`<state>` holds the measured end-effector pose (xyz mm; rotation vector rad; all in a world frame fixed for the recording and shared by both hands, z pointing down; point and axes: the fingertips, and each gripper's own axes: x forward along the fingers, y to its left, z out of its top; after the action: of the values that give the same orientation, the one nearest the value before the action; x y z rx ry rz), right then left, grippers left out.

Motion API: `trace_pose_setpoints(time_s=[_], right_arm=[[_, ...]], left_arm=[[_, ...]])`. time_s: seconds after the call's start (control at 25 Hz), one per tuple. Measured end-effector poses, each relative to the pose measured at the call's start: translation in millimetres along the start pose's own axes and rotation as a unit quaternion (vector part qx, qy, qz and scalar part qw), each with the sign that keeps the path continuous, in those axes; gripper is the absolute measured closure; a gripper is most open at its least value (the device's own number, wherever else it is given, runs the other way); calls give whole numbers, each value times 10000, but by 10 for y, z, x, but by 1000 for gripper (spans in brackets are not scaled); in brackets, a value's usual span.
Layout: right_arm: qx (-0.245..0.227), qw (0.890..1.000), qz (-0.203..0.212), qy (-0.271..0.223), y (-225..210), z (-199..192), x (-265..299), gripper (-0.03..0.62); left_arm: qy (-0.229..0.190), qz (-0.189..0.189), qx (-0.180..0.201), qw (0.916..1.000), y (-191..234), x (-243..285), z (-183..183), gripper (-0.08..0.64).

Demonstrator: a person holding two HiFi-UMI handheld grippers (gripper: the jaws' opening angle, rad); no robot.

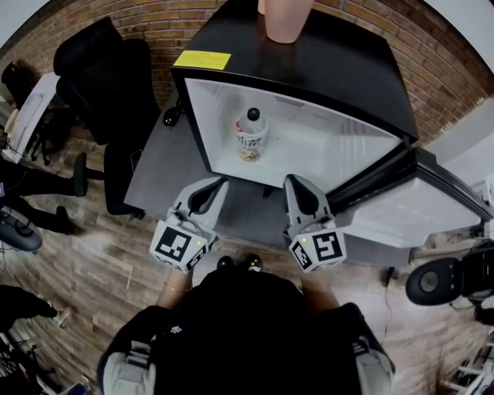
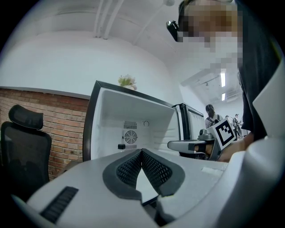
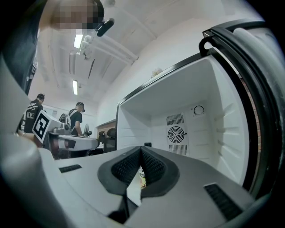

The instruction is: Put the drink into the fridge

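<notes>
I get bright, even light; ceiling strips (image 3: pixel 75 87) glow at ten o'clock in the right gripper view. The white fridge (image 1: pixel 324 146) interior glares a little. Fisheye bends every edge, with dark vignetted corners.

one drink (image 1: pixel 252 135), one fridge (image 1: pixel 351 81)

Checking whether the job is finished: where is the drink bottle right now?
In the head view, the drink bottle stands upright inside the open fridge, left of its middle and clear of the walls.

The fridge (image 1: pixel 324 146) lining is smooth white, plastic perhaps; the wall (image 1: pixel 154 19) rough brick, the floor (image 1: pixel 100 278) matt wood.
</notes>
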<state>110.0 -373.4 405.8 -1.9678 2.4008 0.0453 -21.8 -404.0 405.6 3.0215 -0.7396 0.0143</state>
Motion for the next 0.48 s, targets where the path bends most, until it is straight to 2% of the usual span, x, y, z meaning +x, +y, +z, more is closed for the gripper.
trace_pose_setpoints(time_s=[0.48], right_arm=[[2,10000,-13,23,-3,-22,-13,594]], left_arm=[[-88,-36,43,9999,-12,16,17,563]])
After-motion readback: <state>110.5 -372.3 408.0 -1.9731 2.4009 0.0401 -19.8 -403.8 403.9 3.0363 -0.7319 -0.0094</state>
